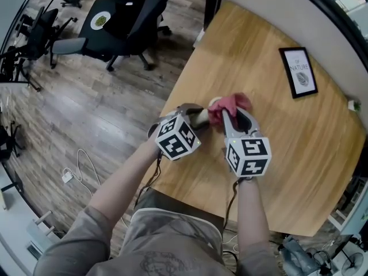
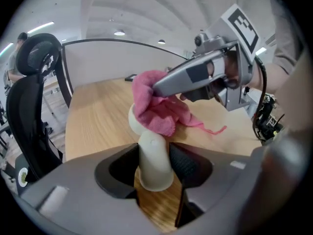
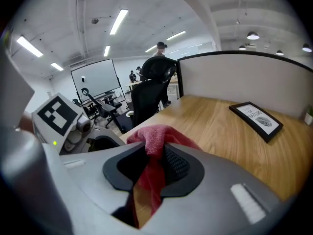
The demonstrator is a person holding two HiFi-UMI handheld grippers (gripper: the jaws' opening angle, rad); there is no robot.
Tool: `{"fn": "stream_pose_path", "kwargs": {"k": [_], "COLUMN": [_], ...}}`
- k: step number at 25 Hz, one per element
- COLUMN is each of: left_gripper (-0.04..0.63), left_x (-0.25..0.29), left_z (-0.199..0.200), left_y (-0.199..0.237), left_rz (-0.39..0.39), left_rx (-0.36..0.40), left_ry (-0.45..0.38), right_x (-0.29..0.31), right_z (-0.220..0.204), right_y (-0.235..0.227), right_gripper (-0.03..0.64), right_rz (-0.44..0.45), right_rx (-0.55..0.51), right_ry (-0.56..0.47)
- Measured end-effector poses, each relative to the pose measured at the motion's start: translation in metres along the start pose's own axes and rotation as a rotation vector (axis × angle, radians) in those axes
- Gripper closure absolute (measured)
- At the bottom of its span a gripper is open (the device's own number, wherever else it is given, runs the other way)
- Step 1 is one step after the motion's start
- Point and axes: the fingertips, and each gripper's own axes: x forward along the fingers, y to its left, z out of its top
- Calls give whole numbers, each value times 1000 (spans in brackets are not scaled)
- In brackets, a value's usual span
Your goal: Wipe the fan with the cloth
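Observation:
A small cream hand fan [image 2: 154, 163] is held by its handle in my left gripper [image 2: 155, 168], shut on it, over the wooden table. The pink cloth [image 2: 159, 106] is draped over the fan's round head, so most of the head is hidden. My right gripper [image 3: 154, 163] is shut on the pink cloth [image 3: 154, 141], which bunches up between its pads. In the head view both grippers meet near the table's left edge, with the left gripper [image 1: 201, 118] beside the right gripper [image 1: 225, 119] and the cloth [image 1: 230, 105] between them and beyond.
A black-framed picture [image 1: 298, 72] lies on the wooden table [image 1: 270, 154] toward the far right. A black office chair [image 1: 123, 22] stands on the floor beyond the table's left edge. A white cable [image 1: 80, 168] lies on the floor.

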Motion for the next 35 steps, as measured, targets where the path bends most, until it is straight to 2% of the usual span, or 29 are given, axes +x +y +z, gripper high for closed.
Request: {"fn": "stream_pose_path", "kwargs": {"k": [4, 7, 12, 14, 17, 21, 23, 26, 29, 32, 35], "left_gripper": [397, 397, 397, 399, 399, 399, 399, 399, 399, 399, 399], "left_x": [1, 2, 2, 2, 2, 3, 3, 3, 2, 2, 2], "left_z": [-2, -3, -5, -5, -4, -3, -3, -2, 1, -2, -2], "left_y": [1, 1, 0, 1, 1, 1, 2, 1, 3, 4, 4], "left_rz": [-15, -15, -21, -25, -26, -21, -22, -30, -25, -26, -25], "left_rx": [-50, -52, -47, -44, -47, -48, -49, -49, -42, -50, -56], "left_ry": [-15, -9, -11, -13, -14, -20, -23, -26, -39, -40, -42], "right_x": [16, 20, 15, 10, 2, -5, -5, -2, 10, 25, 33], "right_z": [-5, -12, -32, -39, -39, -28, -23, -13, -2, 2, -4], "right_y": [15, 36, 63, 60, 45, 1, -22, -40, -27, 0, 37], "right_gripper": [528, 528, 528, 528, 528, 528, 528, 528, 528, 528, 528], "right_rz": [24, 96, 219, 237, 209, 47, -26, -85, -58, -42, 49], "right_rx": [-6, -37, -182, -214, -221, -219, -176, -120, -107, -150, -202], "right_ry": [28, 68, 196, 240, 251, 213, 189, 139, 93, 95, 125]}}
